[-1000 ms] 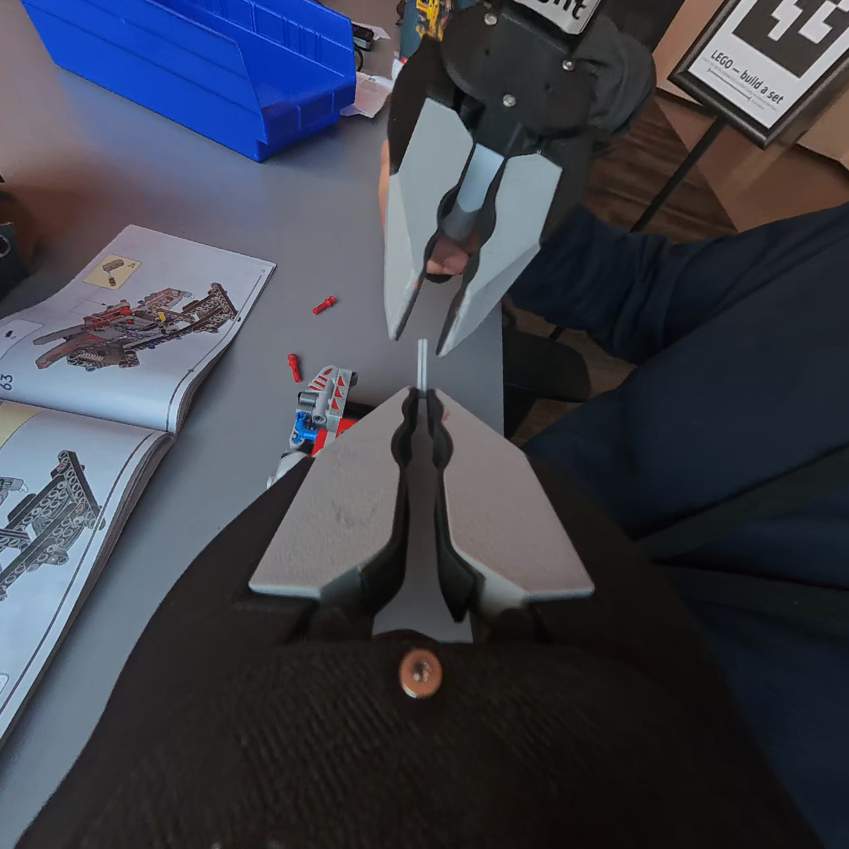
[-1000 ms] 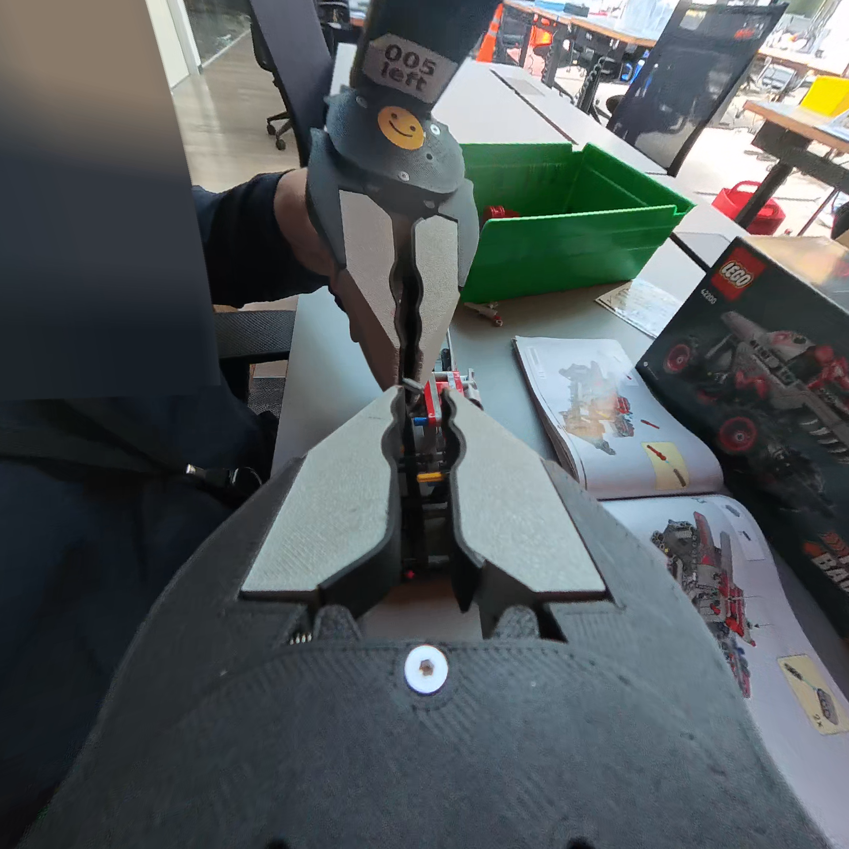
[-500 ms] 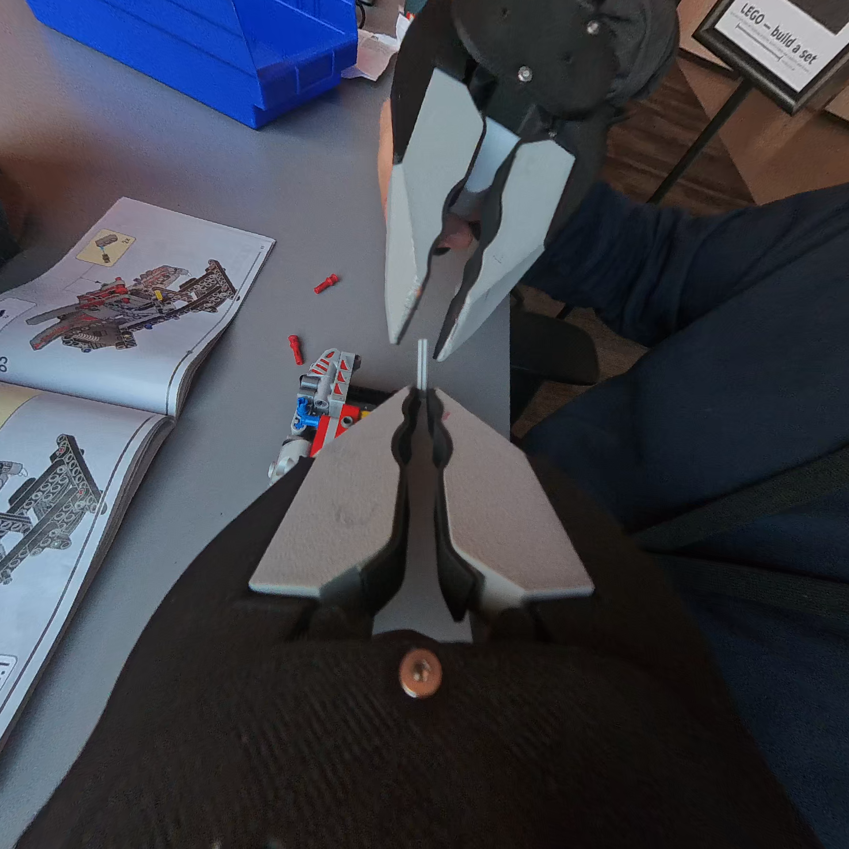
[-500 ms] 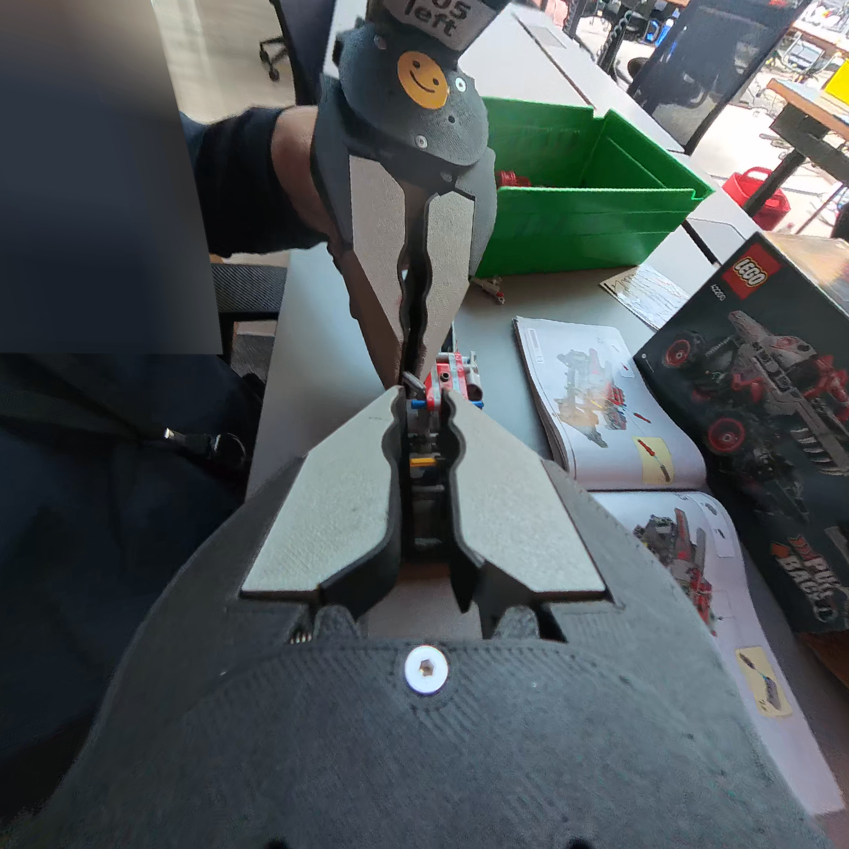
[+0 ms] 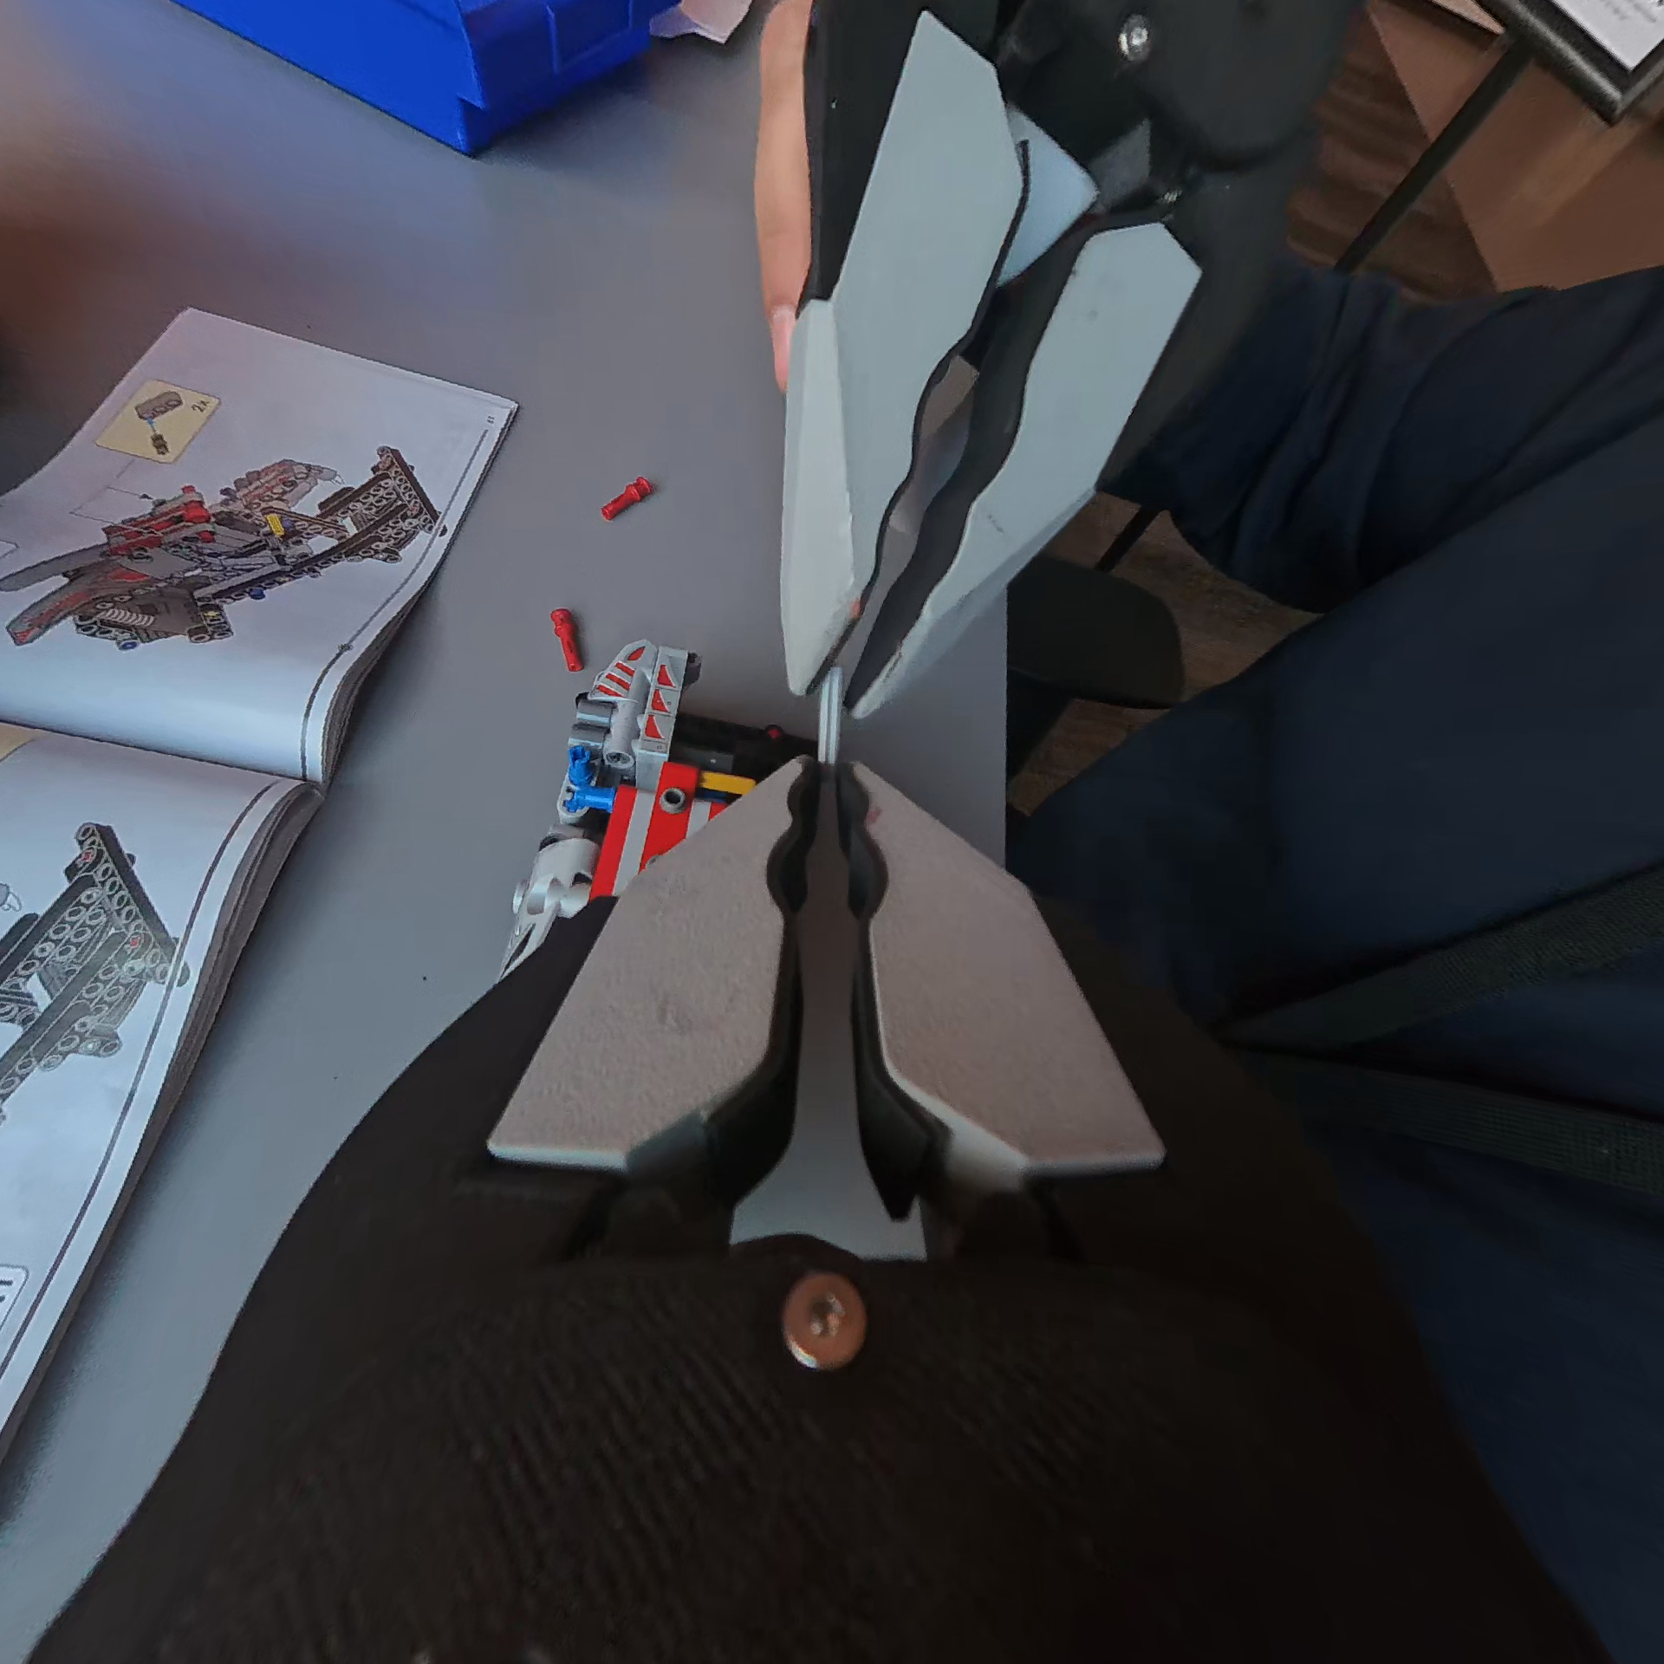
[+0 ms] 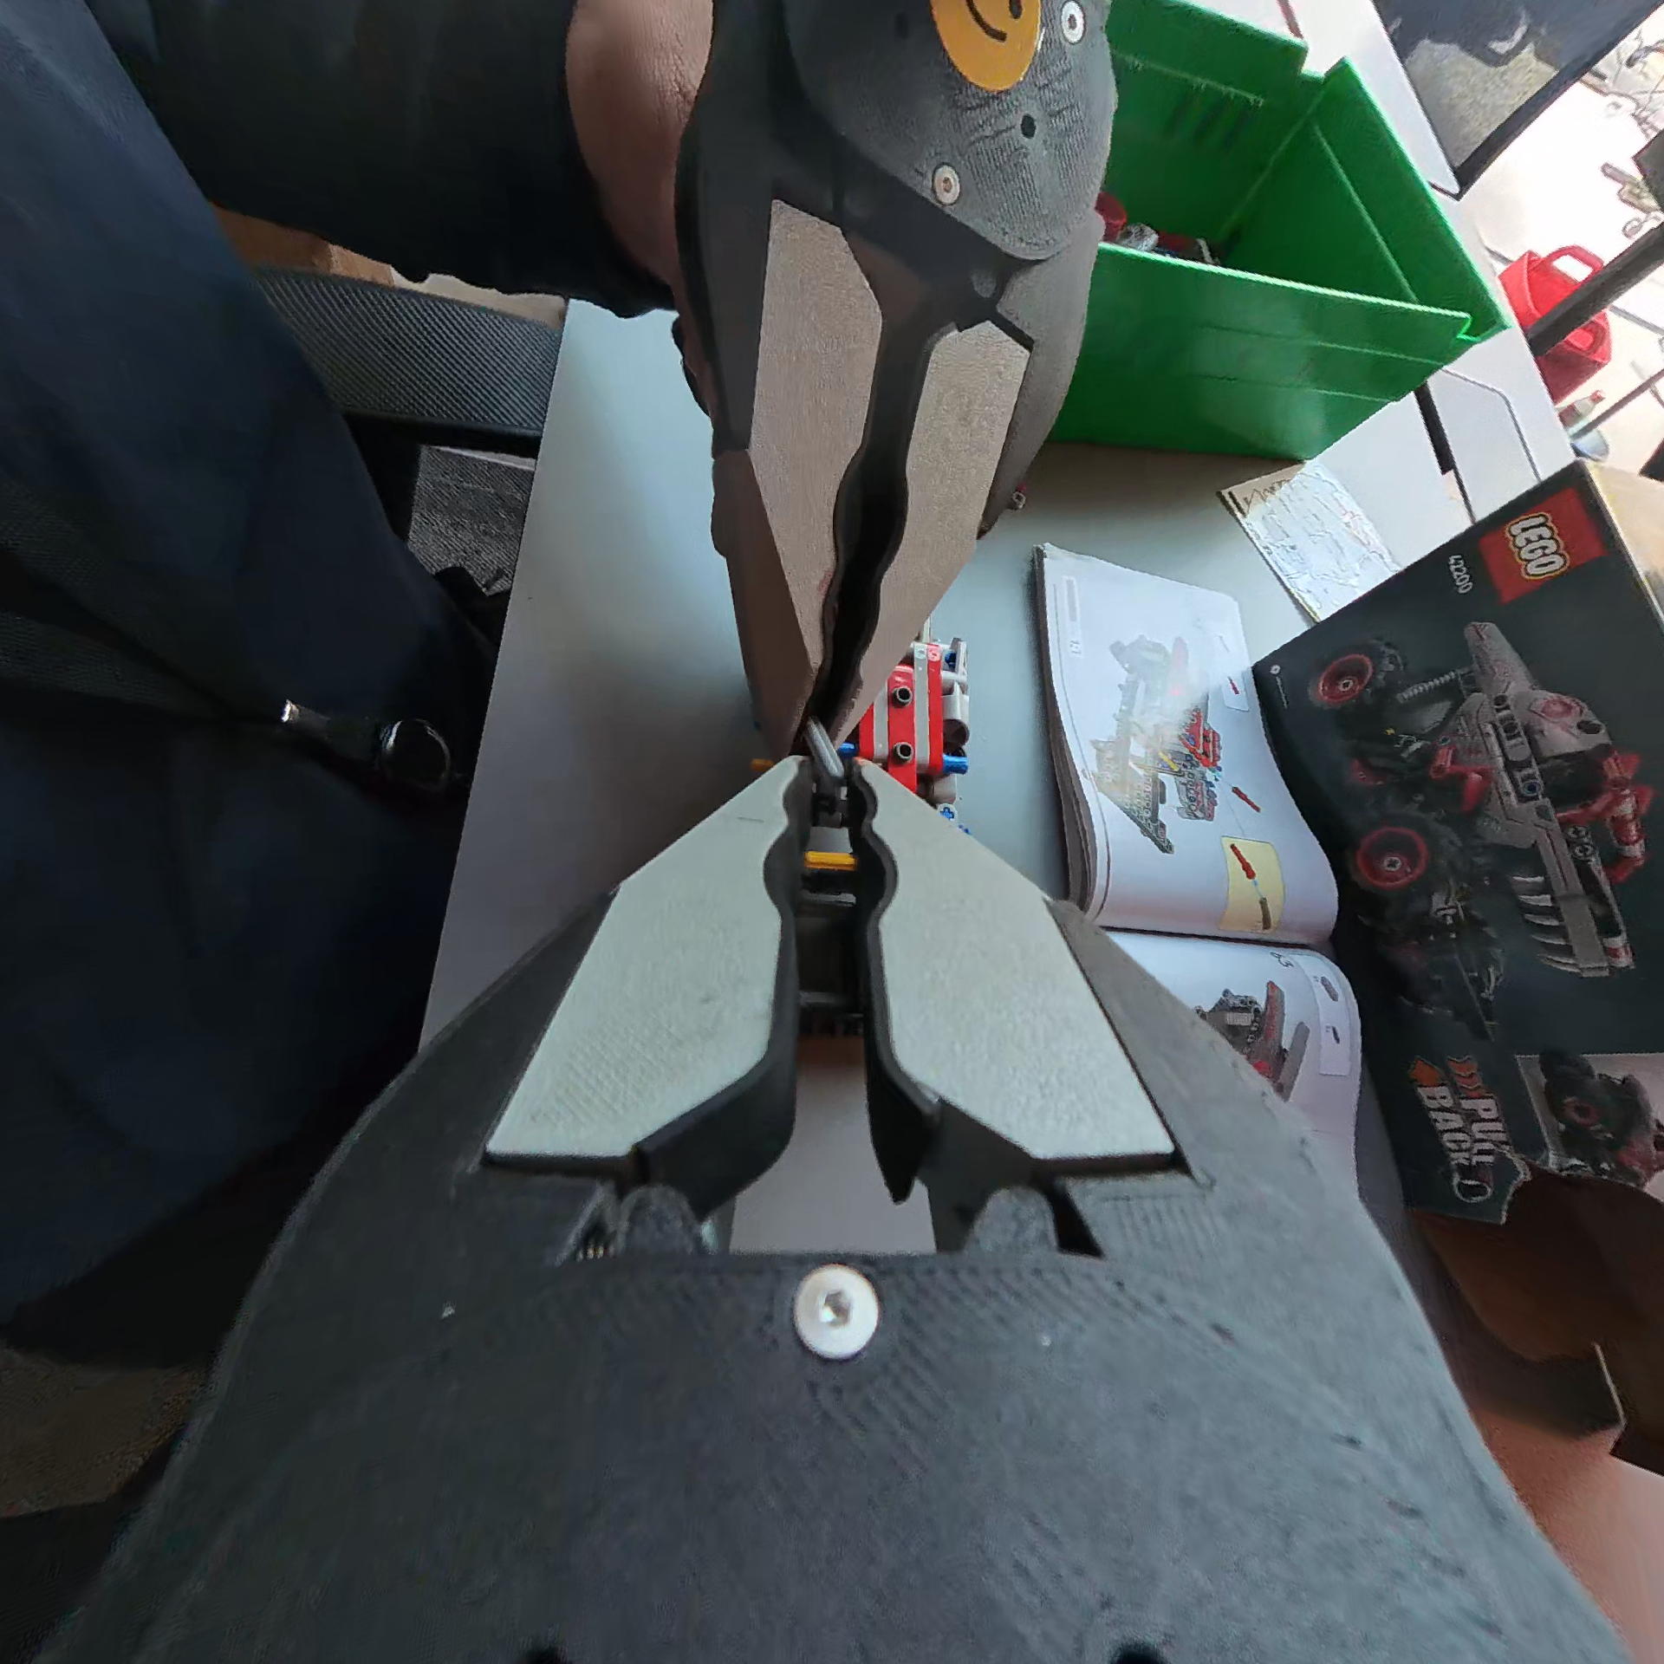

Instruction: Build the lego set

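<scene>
Your left gripper (image 5: 827, 765): black ribbed printed body, two flat grey wedge fingers (image 5: 666, 999) with wavy black inner edges, one copper-coloured screw (image 5: 824, 1321) centred behind them. In the right wrist view its dark grey housing carries a round orange smiley sticker (image 6: 986, 36) and small silver screws.

Your right gripper (image 6: 830, 782): dark grey textured body, same grey wedge fingers (image 6: 657, 1008), one silver hex screw (image 6: 836, 1310) at centre.

You wear dark navy sleeves (image 5: 1333, 432). A black strap (image 6: 108, 666) crosses your clothing, ending in a black clip (image 6: 410, 752).
</scene>
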The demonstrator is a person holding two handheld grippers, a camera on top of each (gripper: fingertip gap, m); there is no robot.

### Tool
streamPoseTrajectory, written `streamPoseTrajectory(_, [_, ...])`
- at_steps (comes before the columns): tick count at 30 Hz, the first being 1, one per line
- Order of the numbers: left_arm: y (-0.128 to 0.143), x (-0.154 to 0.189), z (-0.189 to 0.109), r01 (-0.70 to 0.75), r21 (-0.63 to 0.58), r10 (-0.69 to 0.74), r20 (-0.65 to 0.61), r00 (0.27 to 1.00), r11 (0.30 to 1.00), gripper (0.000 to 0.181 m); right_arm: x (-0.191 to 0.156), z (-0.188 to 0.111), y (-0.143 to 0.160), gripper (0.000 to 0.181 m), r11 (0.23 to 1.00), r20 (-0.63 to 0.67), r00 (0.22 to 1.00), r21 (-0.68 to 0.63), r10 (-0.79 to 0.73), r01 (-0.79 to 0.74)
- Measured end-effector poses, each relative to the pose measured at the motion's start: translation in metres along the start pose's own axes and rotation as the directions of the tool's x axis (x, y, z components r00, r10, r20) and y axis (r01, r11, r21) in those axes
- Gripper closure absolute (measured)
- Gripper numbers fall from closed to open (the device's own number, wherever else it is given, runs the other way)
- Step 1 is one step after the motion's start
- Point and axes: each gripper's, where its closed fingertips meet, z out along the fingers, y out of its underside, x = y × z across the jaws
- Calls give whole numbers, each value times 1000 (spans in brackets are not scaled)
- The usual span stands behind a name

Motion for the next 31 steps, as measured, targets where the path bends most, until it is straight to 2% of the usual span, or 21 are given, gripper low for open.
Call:
streamPoseTrajectory(8, [-7,4,-2,-20,45,21,-12,1000,999,181,3,-6,-10,180,984,68,992,135,105,-114])
streamPoseTrajectory(15, [-26,4,-13,0,191,2,-8,1000,982,181,14,-14,-32,179,856,208,927,363,311,-368])
streamPoseTrajectory(22, [-28,-3,-15,51,229,-51,-7,999,972,181,24,-10,-35,180,810,246,886,364,393,-460])
streamPoseTrajectory(25, [-30,-8,-21,59,250,-60,-4,998,967,179,32,-10,-35,180,748,319,821,347,474,-566])
streamPoseTrajectory(26, [-30,-11,-25,33,246,-40,25,999,969,170,37,-10,-34,180,712,342,787,342,513,-613])
streamPoseTrajectory(28, [-23,-19,-32,-82,194,54,147,988,978,157,51,-9,-26,180,635,380,707,315,597,-706])
streamPoseTrajectory(31, [-8,-29,-34,-244,35,218,338,915,969,152,62,-3,-5,181,525,452,553,199,700,-828])
